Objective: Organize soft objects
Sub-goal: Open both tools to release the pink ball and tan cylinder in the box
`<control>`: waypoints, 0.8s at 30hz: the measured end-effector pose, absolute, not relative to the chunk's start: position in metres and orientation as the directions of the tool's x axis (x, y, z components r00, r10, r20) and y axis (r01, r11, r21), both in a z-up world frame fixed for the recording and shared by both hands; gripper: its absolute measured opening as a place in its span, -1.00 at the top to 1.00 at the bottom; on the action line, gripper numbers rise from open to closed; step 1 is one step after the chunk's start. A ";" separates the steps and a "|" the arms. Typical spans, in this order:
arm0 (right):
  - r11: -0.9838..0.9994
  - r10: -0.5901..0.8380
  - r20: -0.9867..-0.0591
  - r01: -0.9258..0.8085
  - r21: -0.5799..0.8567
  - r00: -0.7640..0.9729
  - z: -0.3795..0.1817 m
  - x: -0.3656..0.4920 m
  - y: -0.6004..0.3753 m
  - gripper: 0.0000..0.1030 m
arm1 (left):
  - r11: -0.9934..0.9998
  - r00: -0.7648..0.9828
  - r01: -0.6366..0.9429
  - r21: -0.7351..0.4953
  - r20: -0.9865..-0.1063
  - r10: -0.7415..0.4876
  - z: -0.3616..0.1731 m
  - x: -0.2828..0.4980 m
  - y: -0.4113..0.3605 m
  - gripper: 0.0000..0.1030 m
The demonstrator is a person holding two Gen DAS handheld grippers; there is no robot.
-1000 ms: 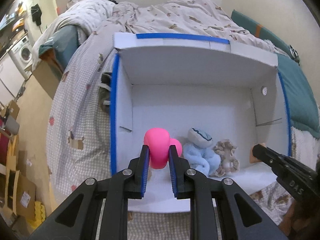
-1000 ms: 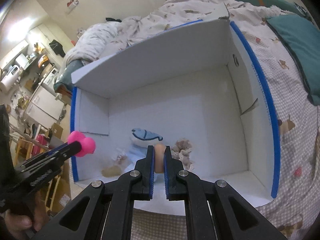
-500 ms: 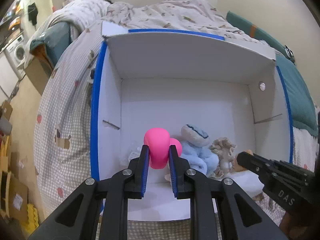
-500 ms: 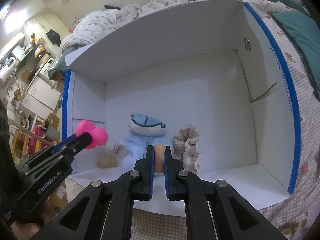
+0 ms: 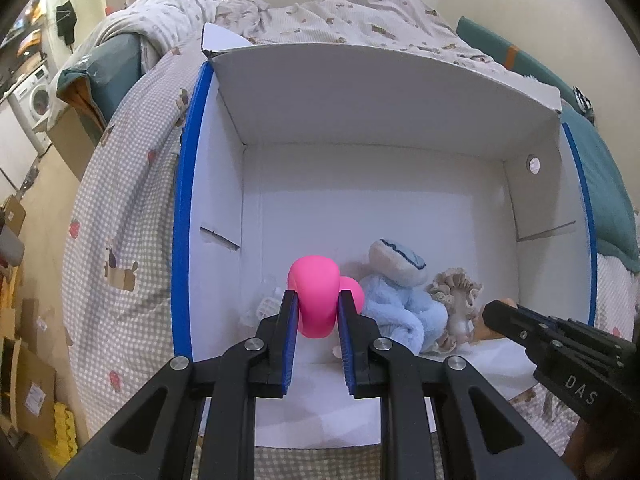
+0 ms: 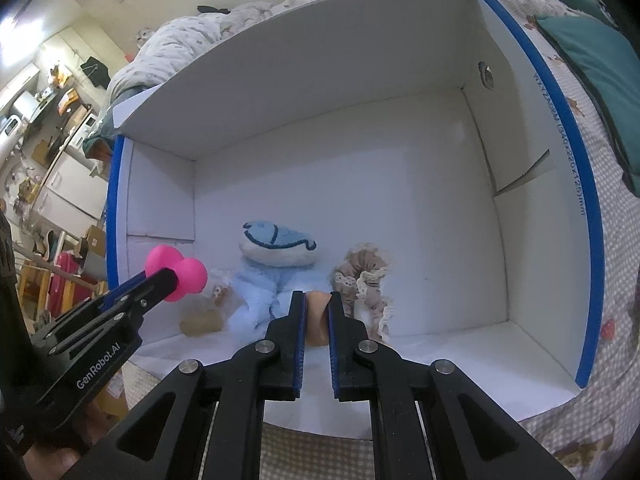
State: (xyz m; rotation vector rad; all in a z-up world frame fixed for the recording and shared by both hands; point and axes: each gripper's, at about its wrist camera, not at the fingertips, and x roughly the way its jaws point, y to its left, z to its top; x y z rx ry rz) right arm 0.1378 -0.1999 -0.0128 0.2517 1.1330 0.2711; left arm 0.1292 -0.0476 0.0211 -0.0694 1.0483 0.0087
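My left gripper point(image 5: 318, 300) is shut on a pink soft toy point(image 5: 316, 296) and holds it over the near left part of a white box point(image 5: 360, 112) with blue edges. It shows in the right wrist view point(image 6: 160, 280) with the pink toy point(image 6: 176, 274). My right gripper point(image 6: 317, 300) is shut on a small peach soft object point(image 6: 318, 320), low over the box's near side. It shows in the left wrist view point(image 5: 490, 312). Inside the box lie a light blue plush point(image 6: 276, 264), a beige frilly plush point(image 6: 364, 280) and a small tan item point(image 6: 200, 322).
The box sits on a bed with a checked cover point(image 5: 120, 240) and a rumpled quilt point(image 5: 320, 16). A teal pillow point(image 6: 592, 60) lies to the right. Cardboard boxes point(image 5: 24, 380) and a washing machine point(image 5: 36, 100) stand on the floor at the left.
Both grippers have moved closer to the box and lower over its near side, each still holding its object. The box fills more of both views.
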 end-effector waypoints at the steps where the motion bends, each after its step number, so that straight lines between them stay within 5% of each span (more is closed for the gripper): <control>1: 0.939 0.337 -0.853 -0.084 0.332 0.398 -0.013 0.138 -0.200 0.80 | 0.998 0.499 -0.041 -0.051 -0.866 -0.023 0.021 0.129 -0.048 0.66; 12: 0.940 0.333 -0.855 -0.075 0.332 0.398 -0.014 0.139 -0.201 0.79 | 0.997 0.484 -0.057 -0.050 -0.875 -0.016 0.020 0.129 -0.049 0.62; 15: 0.940 0.334 -0.852 -0.073 0.333 0.404 -0.013 0.139 -0.202 0.79 | 0.997 0.490 -0.060 -0.044 -0.872 -0.009 0.021 0.128 -0.049 0.33; 17: 0.938 0.337 -0.849 -0.069 0.339 0.407 -0.013 0.139 -0.203 0.79 | 0.997 0.498 -0.066 -0.036 -0.867 0.001 0.023 0.127 -0.049 -0.04; 24: 0.933 0.346 -0.843 -0.057 0.355 0.412 -0.014 0.138 -0.207 0.78 | 0.996 0.522 -0.086 -0.004 -0.852 0.042 0.031 0.124 -0.047 -0.13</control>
